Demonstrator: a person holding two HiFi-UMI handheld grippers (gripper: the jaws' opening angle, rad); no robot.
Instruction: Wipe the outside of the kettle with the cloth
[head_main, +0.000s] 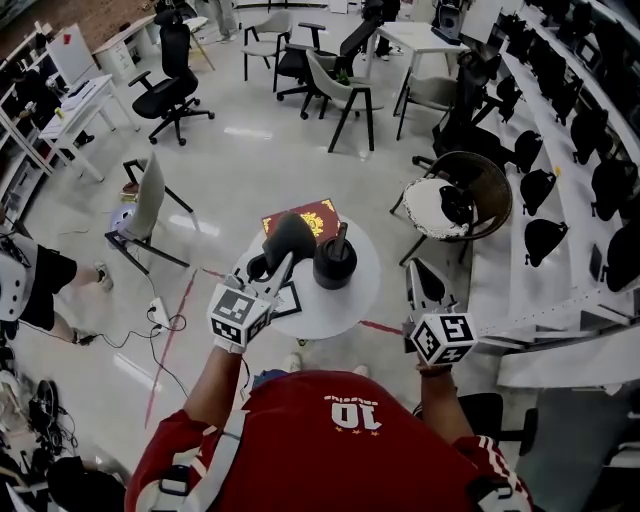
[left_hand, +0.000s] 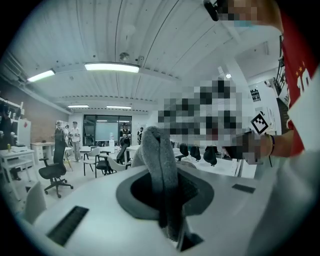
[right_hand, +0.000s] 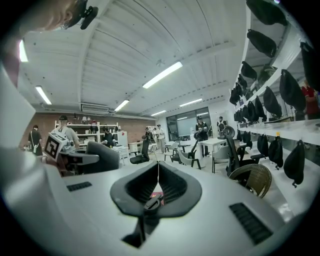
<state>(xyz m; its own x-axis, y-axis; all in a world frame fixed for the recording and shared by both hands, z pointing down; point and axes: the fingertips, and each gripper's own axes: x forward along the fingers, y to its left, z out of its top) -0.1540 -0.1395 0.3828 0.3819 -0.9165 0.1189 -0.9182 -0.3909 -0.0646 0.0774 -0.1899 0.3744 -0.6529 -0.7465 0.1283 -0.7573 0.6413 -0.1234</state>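
Left hand-held gripper (head_main: 271, 270) clamping grey cloth (head_main: 288, 238), kettle (head_main: 335, 263) beside

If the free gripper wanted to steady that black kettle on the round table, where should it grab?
Probably the handle sticking up from the kettle: it looks like the one slim part jaws could close around. The right gripper, shut and empty, could come from the right, since the left gripper holds the cloth on the kettle's left.
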